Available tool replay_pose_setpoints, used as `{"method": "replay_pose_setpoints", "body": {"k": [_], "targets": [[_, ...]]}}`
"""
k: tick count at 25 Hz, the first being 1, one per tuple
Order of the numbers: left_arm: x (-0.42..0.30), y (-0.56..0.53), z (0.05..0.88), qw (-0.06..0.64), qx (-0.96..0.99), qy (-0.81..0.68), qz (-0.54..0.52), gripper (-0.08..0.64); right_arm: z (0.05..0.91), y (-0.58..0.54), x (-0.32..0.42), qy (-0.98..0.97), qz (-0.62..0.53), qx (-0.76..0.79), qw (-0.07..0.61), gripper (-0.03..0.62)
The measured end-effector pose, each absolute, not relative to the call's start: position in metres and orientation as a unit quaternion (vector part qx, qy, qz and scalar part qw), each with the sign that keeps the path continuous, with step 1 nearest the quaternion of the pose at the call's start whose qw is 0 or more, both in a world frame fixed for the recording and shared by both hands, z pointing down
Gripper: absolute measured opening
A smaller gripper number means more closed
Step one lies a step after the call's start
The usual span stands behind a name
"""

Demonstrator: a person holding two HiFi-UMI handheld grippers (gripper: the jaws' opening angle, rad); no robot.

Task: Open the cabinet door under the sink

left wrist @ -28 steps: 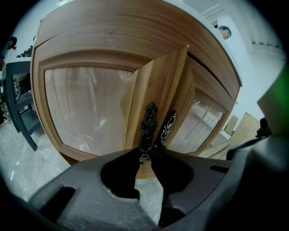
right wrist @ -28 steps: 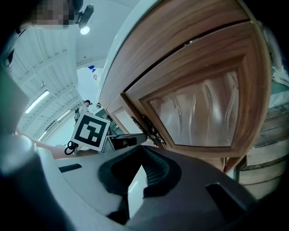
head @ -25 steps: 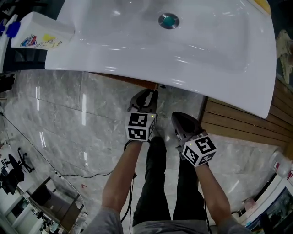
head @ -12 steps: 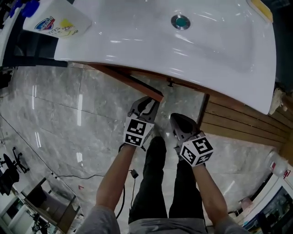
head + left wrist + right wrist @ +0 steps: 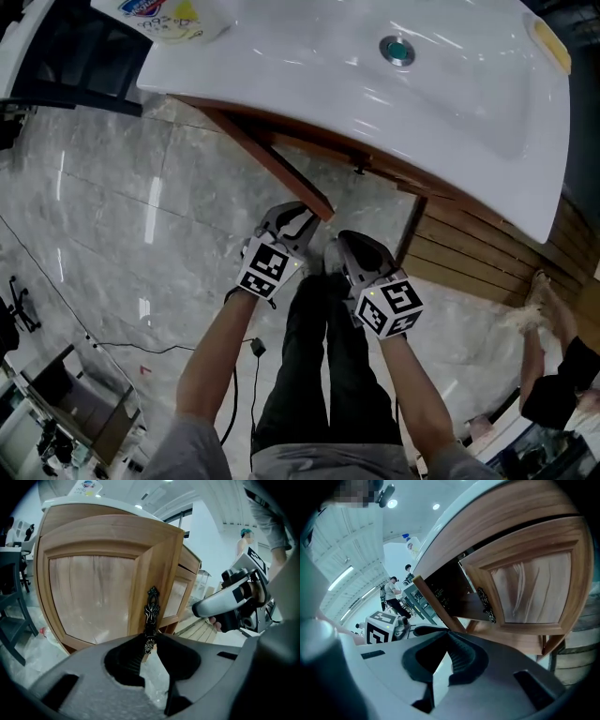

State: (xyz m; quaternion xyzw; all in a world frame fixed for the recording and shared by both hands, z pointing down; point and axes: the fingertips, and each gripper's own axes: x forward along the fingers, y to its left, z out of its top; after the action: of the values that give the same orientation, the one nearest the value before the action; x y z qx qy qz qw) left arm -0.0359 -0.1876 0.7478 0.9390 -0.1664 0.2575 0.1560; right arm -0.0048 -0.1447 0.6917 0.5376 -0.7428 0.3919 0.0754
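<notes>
left tool (image 5: 150, 641) clamped on handle (image 5: 152, 607), cabinet door (image 5: 93, 597) partly open; right tool (image 5: 446, 654) pinched together, empty; next probably pull wider.

The door (image 5: 272, 161) has swung much farther out from under the sink (image 5: 450, 94). The left gripper (image 5: 298, 219), closed on the handle (image 5: 151, 613), has pulled back with it.

The left gripper (image 5: 149, 641) and the right gripper (image 5: 447, 640) have matte grey moulded bodies with dark ribbed jaw pads. Each carries a white cube (image 5: 271, 268) printed with black square markers and showing a small green light. The person wears grey short sleeves (image 5: 192, 448) and black trousers (image 5: 314, 375). A thin black cable (image 5: 254, 348) trails beside the left forearm.
</notes>
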Motion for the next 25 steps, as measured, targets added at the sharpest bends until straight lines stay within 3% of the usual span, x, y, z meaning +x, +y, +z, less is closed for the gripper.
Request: {"method": "replay_pose_setpoints", "body": {"k": [15, 25], "targets": [[-0.072, -0.171, 0.743, 0.154, 0.942, -0.161, 0.253, 0.083, 0.716, -0.131, -0.043, -0.742, 0.402, 0.529, 0.090, 0.009], [-0.152, -0.152, 0.755, 0.099, 0.947, -0.077, 0.297, 0.084, 0.722, -0.119, -0.123, -0.722, 0.410, 0.551, 0.086, 0.011]]}}
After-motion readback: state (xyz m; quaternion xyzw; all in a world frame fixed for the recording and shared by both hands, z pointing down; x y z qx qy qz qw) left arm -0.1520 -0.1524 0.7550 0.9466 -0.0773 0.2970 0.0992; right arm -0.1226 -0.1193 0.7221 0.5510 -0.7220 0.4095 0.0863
